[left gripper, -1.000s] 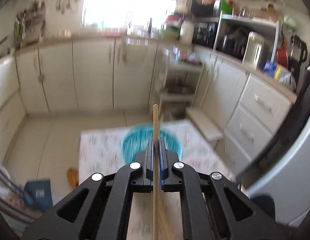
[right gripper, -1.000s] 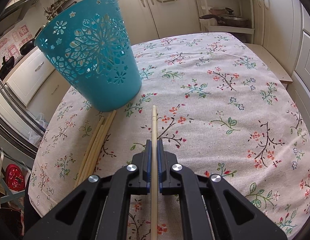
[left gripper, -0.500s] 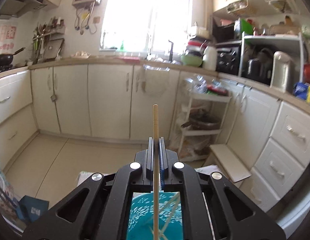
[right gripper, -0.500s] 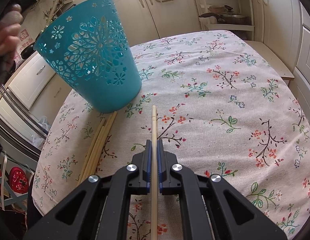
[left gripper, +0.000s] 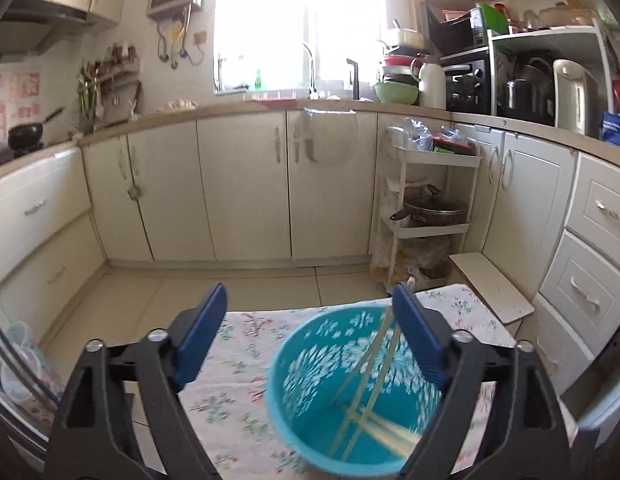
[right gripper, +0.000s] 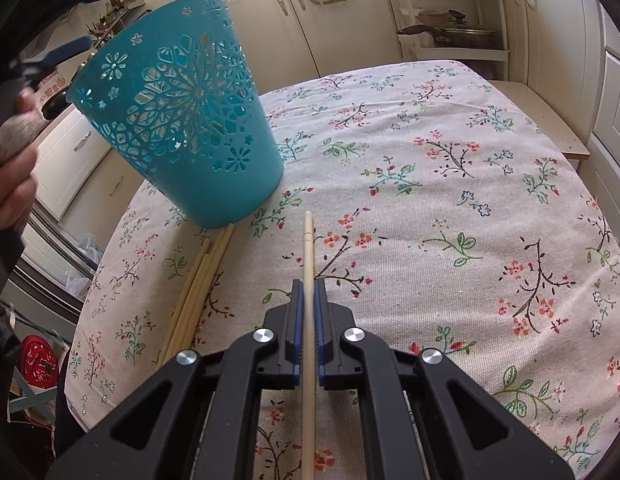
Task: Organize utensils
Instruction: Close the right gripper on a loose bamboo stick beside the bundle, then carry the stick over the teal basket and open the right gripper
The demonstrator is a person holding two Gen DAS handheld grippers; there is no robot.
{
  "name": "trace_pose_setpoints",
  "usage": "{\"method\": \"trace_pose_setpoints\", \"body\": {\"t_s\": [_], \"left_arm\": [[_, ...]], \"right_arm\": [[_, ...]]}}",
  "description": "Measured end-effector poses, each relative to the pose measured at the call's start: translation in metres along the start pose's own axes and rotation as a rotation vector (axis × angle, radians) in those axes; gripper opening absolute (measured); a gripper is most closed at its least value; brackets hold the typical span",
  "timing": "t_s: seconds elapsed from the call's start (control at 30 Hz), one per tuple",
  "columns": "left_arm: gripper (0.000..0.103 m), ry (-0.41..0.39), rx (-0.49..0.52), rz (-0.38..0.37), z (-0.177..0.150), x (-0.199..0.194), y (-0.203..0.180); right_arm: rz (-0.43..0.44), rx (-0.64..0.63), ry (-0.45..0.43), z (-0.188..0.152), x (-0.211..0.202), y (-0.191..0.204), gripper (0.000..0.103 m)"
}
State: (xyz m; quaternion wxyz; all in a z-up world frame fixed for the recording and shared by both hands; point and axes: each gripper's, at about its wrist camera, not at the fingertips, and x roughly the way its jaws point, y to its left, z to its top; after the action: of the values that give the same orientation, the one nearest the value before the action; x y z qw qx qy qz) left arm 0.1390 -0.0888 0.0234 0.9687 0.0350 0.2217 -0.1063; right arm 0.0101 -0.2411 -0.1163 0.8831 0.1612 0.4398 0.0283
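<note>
Teal plastic bucket (right gripper: 185,120), cut through with a flower pattern, is seen standing on the counter (right gripper: 450,208), which is covered by a floral cloth. Several pale wooden chopsticks (left gripper: 374,392) are seen inside it in the left wrist view, blurred, leaning against its inner wall. The left gripper (left gripper: 310,344) is held above the bucket's mouth; its fingers (left gripper: 201,332) are spread wide and are opening, with nothing pressed between them. The right gripper (right gripper: 308,320) is held low over the cloth, its fingers closed on a single chopstick (right gripper: 307,248) that points toward the bucket's base. A loose bundle of chopsticks (right gripper: 197,284) is seen lying on the cloth just beside the bucket.
</note>
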Motion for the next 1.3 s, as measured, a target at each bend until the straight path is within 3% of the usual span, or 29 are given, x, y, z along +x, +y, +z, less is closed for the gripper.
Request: {"method": "trace_pose_setpoints", "body": {"t_s": [0.1,0.17,0.27,0.37,0.43,0.47,0.63,0.77,0.83,0.87,0.97,1.03,1.1,1.2,1.3], "left_arm": [[0.095,-0.018,0.021,0.023,-0.009,-0.029,0.009],[0.095,-0.017,0.011,0.032,-0.019,-0.048,0.019],[0.095,0.023,-0.025,0.029,-0.04,-0.065,0.036],[0.095,0.087,-0.06,0.029,-0.072,-0.068,0.054],[0.095,0.146,-0.079,0.032,-0.095,-0.061,0.064],[0.095,0.164,-0.087,0.034,-0.103,-0.057,0.069],[0.095,0.279,-0.151,0.012,-0.135,-0.027,0.082],[0.095,0.294,-0.179,-0.004,-0.142,-0.014,0.08],[0.095,0.298,-0.175,-0.003,-0.145,-0.008,0.077],[0.095,0.303,-0.176,-0.004,-0.147,-0.005,0.076],[0.095,0.325,-0.185,-0.014,-0.15,0.003,0.074],[0.095,0.317,-0.202,-0.019,-0.149,0.003,0.076],[0.095,0.323,-0.215,-0.022,-0.153,0.004,0.079],[0.095,0.336,-0.233,-0.023,-0.154,0.006,0.082],[0.095,0.347,-0.242,-0.03,-0.156,0.008,0.083]], "right_arm": [[-0.007,-0.006,0.0,0.0,0.0,0.001,0.006],[-0.008,-0.011,-0.001,-0.001,0.0,0.003,0.007],[-0.003,-0.043,-0.002,-0.002,-0.001,0.008,0.016],[0.019,-0.111,0.005,-0.004,-0.001,0.021,0.043],[0.05,-0.164,0.035,-0.007,0.001,0.032,0.095],[0.034,-0.182,0.041,-0.008,0.002,0.036,0.097],[-0.019,-0.18,0.064,-0.007,0.003,0.04,0.096],[-0.001,-0.117,0.072,0.002,0.003,0.034,0.093],[-0.028,-0.109,0.067,0.005,0.003,0.032,0.077],[-0.045,-0.114,0.067,0.007,0.004,0.031,0.074],[-0.131,-0.188,0.07,0.008,0.007,0.033,0.051],[-0.186,-0.233,0.063,0.008,0.007,0.033,0.025],[-0.171,-0.222,0.066,0.008,0.006,0.028,0.006],[-0.149,-0.171,0.053,0.008,-0.001,0.019,0.006],[-0.058,-0.092,-0.043,0.019,-0.032,0.018,0.006]]}}
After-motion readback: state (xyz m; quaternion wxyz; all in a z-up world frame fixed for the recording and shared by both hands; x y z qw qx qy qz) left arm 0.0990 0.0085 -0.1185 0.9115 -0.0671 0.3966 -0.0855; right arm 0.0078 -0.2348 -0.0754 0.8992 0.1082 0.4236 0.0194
